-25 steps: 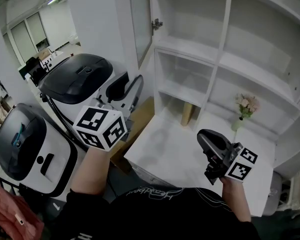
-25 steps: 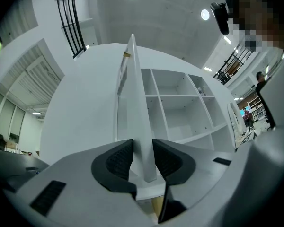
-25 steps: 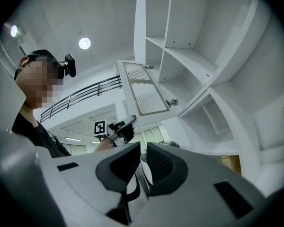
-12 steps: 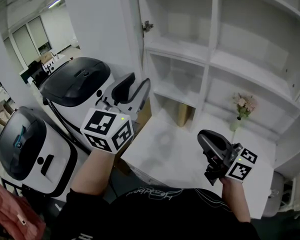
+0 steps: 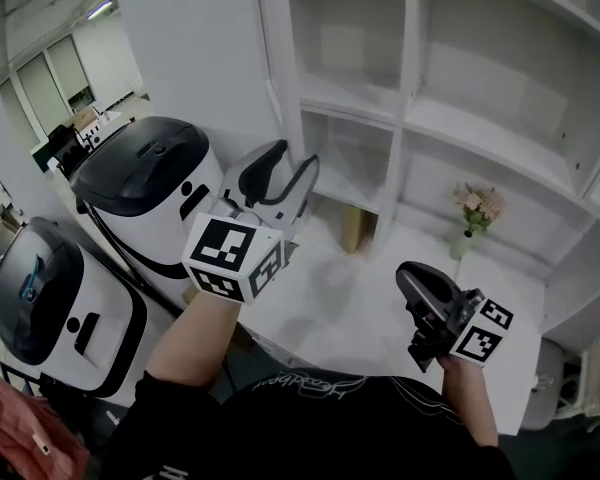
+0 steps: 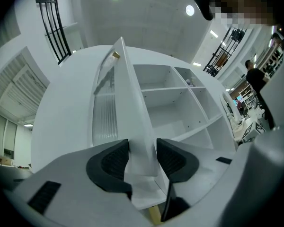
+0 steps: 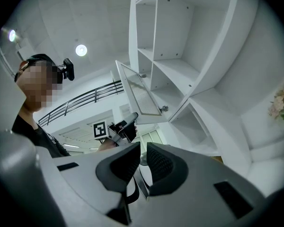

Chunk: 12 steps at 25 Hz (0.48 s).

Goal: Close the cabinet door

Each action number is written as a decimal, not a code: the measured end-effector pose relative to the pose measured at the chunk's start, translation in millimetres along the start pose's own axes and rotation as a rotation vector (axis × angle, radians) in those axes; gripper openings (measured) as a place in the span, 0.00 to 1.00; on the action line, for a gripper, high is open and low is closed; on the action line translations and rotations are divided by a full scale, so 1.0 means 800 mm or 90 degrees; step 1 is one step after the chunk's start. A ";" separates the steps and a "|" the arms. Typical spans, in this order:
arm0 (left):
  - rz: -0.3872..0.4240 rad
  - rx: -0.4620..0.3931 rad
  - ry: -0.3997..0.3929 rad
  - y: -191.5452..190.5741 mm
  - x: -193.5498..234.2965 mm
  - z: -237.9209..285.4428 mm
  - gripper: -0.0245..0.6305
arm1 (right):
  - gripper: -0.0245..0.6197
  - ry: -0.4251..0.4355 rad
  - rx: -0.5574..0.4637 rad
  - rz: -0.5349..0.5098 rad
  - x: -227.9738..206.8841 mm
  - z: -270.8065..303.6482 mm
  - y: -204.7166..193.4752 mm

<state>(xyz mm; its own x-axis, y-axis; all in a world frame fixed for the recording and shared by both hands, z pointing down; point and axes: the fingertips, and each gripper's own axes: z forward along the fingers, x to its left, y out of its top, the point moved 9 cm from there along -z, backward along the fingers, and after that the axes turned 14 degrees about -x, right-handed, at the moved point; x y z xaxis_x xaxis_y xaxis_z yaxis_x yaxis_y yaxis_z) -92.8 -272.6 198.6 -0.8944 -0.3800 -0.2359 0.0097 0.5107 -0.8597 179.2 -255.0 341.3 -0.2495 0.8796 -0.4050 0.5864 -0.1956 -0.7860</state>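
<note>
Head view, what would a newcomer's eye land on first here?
The white cabinet door stands open at the left of the shelving, its edge between the opening jaws of the left gripper. Next come two black-topped white machines at far left, and pink flowers low in the shelving at right.

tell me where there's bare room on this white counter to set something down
Bare: the white counter between the tan block and the flower vase, and the cubbies above. Crowded: the left edge by the open cabinet door.
</note>
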 end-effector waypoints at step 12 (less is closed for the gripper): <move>-0.013 -0.001 -0.029 -0.019 -0.026 0.048 0.34 | 0.14 -0.037 -0.028 -0.029 -0.004 -0.028 0.020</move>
<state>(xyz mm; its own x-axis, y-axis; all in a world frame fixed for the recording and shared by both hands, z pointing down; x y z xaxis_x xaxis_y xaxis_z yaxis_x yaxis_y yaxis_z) -56.8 -301.7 199.1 -0.8728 -0.4256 -0.2390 -0.0092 0.5038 -0.8637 206.5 -250.7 340.6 -0.3202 0.8600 -0.3973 0.6068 -0.1359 -0.7832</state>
